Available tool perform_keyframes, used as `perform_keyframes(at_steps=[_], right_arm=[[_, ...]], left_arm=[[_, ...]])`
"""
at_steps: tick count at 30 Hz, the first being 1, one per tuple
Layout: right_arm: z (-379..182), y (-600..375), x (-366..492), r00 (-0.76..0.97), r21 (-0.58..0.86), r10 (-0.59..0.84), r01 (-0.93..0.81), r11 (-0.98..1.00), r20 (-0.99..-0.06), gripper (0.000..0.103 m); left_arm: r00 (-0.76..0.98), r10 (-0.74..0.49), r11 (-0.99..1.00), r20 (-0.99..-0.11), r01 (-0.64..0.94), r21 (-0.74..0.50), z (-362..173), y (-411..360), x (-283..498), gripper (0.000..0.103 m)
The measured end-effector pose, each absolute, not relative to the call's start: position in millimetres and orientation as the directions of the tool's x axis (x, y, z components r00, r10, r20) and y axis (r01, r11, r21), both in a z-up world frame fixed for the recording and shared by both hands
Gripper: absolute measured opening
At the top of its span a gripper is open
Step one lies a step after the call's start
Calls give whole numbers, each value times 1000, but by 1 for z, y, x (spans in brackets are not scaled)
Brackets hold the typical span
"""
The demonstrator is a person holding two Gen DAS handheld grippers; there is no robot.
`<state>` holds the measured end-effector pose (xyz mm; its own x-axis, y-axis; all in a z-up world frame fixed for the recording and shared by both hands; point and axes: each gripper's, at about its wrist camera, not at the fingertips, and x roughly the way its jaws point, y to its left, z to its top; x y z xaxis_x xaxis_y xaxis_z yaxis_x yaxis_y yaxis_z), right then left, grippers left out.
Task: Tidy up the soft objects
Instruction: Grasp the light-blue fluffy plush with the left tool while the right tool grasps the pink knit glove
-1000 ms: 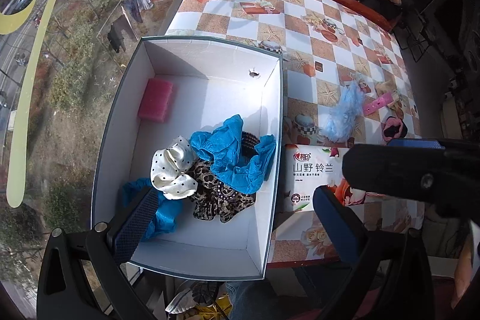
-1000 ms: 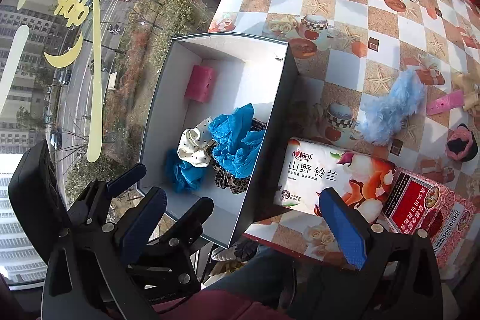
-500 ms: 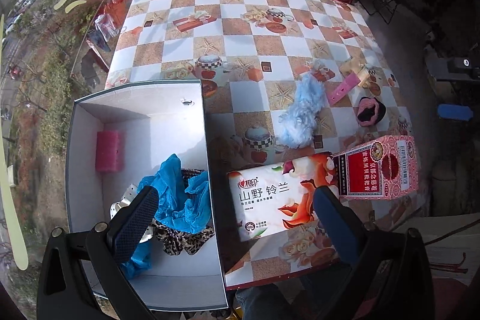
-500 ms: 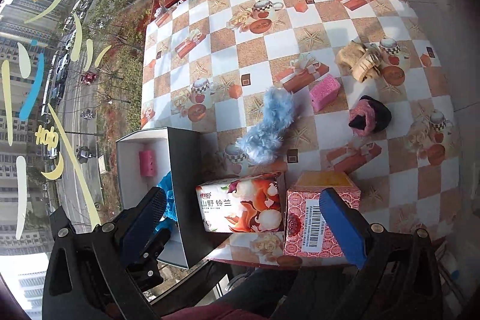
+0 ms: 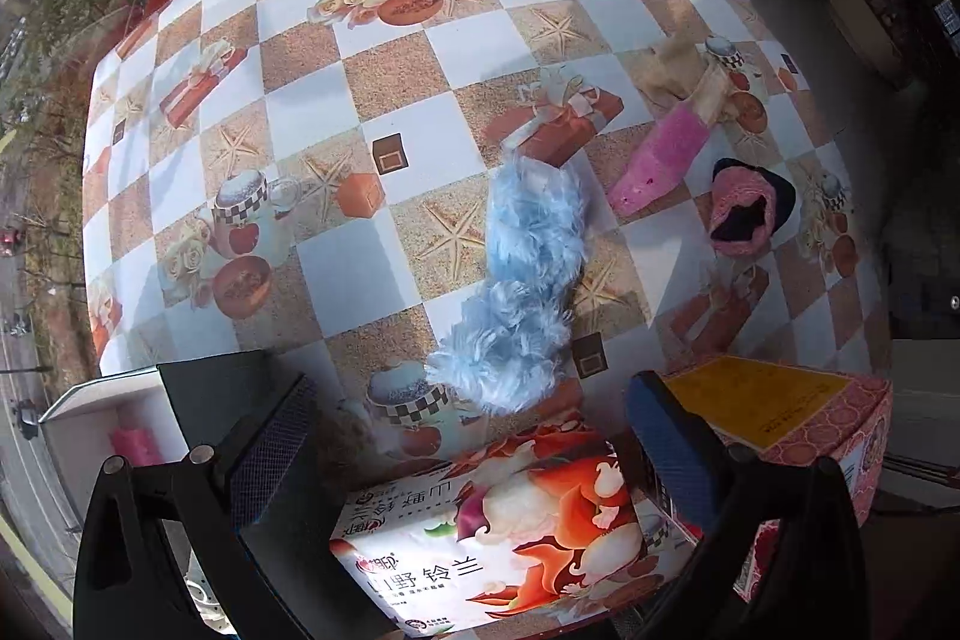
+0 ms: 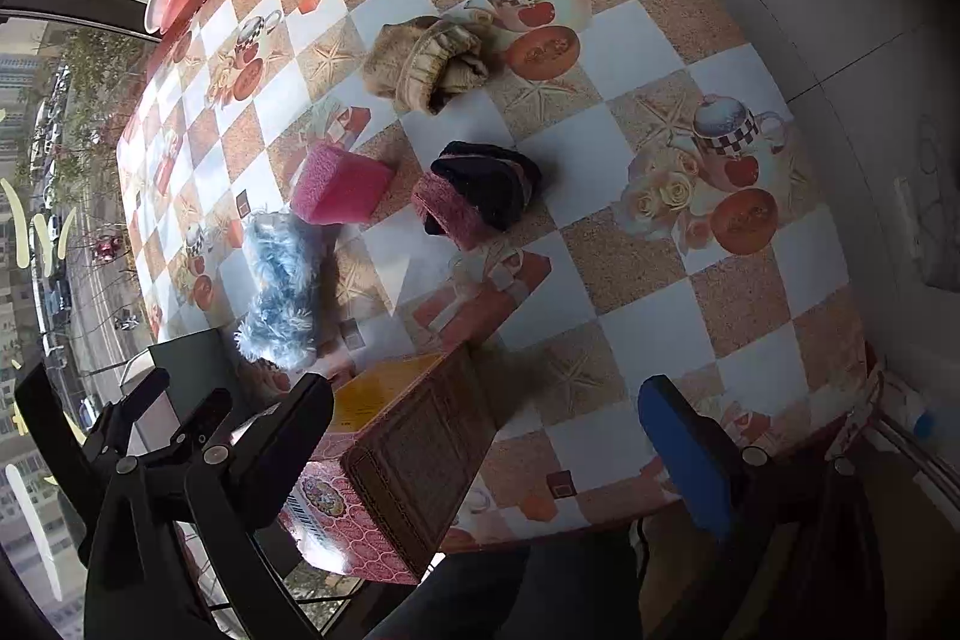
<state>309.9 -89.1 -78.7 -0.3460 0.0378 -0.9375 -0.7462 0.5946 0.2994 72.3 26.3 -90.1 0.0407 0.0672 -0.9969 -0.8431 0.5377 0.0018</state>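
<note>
Both my grippers — left gripper [image 5: 468, 451] and right gripper [image 6: 486, 436] — hang wide and empty over the tabletop [image 5: 396, 40], between pickups; next I'd reach for the fluffy blue piece [image 5: 528, 274] lying beside the storage box [image 5: 198, 382].

Both the left gripper [image 5: 468, 451] and the right gripper [image 6: 498, 445] have black angular plastic frames with silver screws, and their fingers [image 5: 675, 445] carry blue textured pads.

Both grippers hang above the table [image 5: 312, 112], empty. The left gripper [image 5: 462, 454] gapes wide; the right gripper [image 6: 498, 436] stands just as wide beside it.
</note>
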Motion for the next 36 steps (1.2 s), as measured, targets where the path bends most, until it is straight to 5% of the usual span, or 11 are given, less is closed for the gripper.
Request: perform_keyframes(at_steps=[22,36], right_arm=[[-195,3,277,-202,145,-173,-944,296,-964,103],[-198,3,269,-124,80,-177,-968,236,-976,103]], left_arm=[[-86,-165,474,-983,-880,-3,-201,68,106,103],[-81,-134,476,-988,-879,8,-197,65,102,103]])
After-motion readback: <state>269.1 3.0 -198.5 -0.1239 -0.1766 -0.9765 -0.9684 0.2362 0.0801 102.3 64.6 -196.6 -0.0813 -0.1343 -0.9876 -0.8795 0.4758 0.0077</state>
